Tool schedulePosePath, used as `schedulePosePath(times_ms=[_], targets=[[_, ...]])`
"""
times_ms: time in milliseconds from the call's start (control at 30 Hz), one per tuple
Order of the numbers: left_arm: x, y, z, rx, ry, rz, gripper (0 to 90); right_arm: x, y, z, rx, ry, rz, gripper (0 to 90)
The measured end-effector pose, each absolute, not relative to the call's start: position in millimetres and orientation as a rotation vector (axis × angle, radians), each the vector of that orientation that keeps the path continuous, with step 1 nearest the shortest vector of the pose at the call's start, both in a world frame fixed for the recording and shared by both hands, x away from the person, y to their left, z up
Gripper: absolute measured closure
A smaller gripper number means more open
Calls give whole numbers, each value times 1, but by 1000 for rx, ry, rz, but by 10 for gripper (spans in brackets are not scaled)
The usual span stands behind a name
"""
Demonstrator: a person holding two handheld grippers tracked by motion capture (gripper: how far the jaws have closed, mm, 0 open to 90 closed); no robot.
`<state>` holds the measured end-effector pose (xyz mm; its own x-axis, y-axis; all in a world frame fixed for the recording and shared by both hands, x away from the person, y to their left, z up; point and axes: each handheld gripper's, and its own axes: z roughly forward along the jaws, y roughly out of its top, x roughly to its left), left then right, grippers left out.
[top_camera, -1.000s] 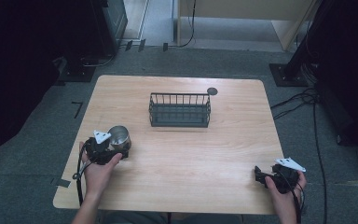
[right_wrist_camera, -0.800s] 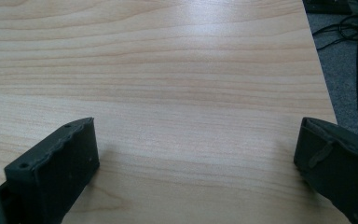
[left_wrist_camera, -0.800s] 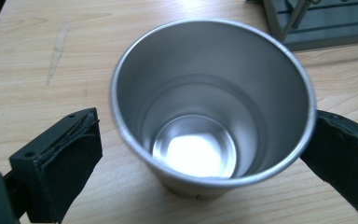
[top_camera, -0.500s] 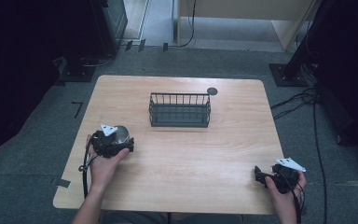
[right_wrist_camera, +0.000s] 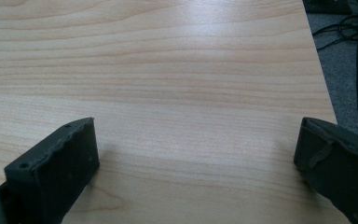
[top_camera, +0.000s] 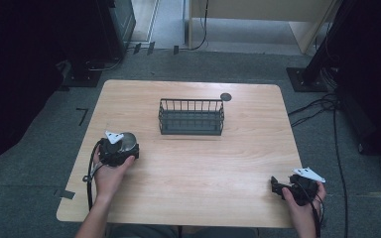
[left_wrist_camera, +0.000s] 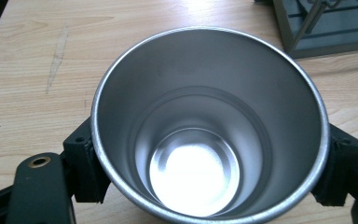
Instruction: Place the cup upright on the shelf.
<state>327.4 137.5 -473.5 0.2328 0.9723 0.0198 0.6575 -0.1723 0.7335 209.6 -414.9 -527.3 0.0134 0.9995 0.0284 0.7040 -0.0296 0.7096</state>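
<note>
A shiny steel cup (top_camera: pixel 126 140) stands upright over the table's left side, and my left gripper (top_camera: pixel 120 150) is shut on it. In the left gripper view I look down into the empty cup (left_wrist_camera: pixel 209 121), with a black jaw pressed against each side of its wall. My right gripper (top_camera: pixel 278 187) rests near the front right corner of the table, held by a hand. In the right gripper view, my right gripper (right_wrist_camera: pixel 196 168) is open, its jaws wide apart over bare wood with nothing between them.
A dark wire basket (top_camera: pixel 191 117) stands at the table's middle back, and its corner (left_wrist_camera: pixel 307 28) shows beyond the cup. A small black disc (top_camera: pixel 225 96) lies behind the basket. The wooden table (top_camera: pixel 193 173) ends close to the right gripper; cables lie on the floor (top_camera: pixel 327 106).
The left gripper with the cup has shifted slightly right and a little farther from the person, turning somewhat. The right gripper has stayed in place.
</note>
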Motion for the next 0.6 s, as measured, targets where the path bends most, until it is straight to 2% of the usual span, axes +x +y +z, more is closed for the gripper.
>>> schedulePosePath(times_ms=[600], targets=[[325, 127, -450, 1904, 1415, 657, 194, 210, -415, -527, 1786, 1742, 755, 0]])
